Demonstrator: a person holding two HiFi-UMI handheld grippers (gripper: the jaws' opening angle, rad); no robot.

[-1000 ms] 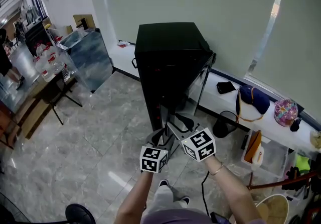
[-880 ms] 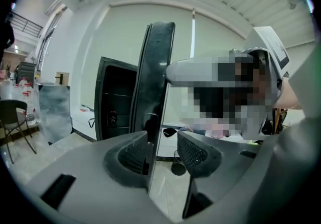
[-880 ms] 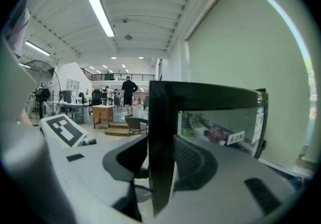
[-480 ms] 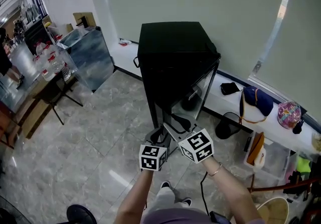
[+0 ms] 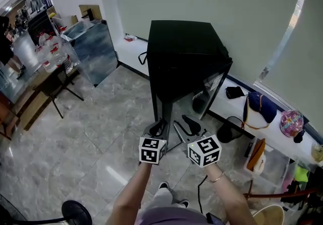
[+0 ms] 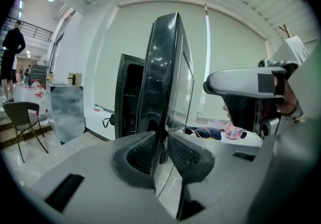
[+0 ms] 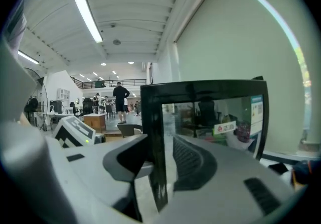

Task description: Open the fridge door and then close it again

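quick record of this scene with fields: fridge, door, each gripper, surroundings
fridge: black fridge standing by the wall, open
door: door of glass in a black frame, swung out toward the person
left gripper: left gripper has just been closing its jaws; pads clamp the door's edge
right gripper: right gripper jaws apart, door's black frame between them, gap at one pad
surroundings: grey tiled floor; blue bag right of the fridge in the head view
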